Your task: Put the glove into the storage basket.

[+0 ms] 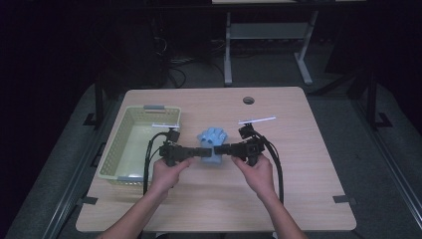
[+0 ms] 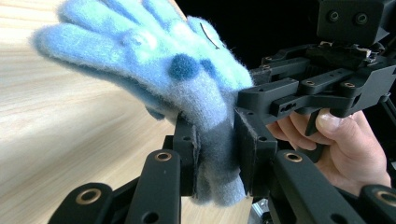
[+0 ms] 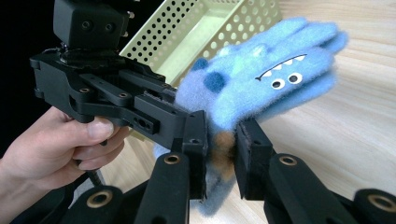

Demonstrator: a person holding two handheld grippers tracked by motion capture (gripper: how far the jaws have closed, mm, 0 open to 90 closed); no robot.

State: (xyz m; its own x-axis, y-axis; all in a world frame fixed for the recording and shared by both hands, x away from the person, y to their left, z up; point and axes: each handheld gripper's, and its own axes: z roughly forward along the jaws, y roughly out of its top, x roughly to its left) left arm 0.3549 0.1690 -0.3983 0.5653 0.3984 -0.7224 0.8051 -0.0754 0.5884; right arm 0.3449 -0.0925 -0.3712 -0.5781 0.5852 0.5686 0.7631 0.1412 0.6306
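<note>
left gripper (image 2: 215, 140) clamped on glove (image 2: 154, 60) cuff | right gripper (image 3: 219, 149) clamped on same cuff | glove above table (image 1: 298, 149) | basket (image 1: 112, 159) to left

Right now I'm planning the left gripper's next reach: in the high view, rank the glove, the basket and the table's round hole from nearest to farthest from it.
1. glove, in the left gripper, just right.
2. basket, left.
3. round hole, far side.

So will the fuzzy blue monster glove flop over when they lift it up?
Probably yes. The glove looks like soft fleece, and its cuff squashes thin between the left tongs and the right tongs, so it is likely floppy. It also looks light, and the fuzzy cloth should not slip easily.
</note>
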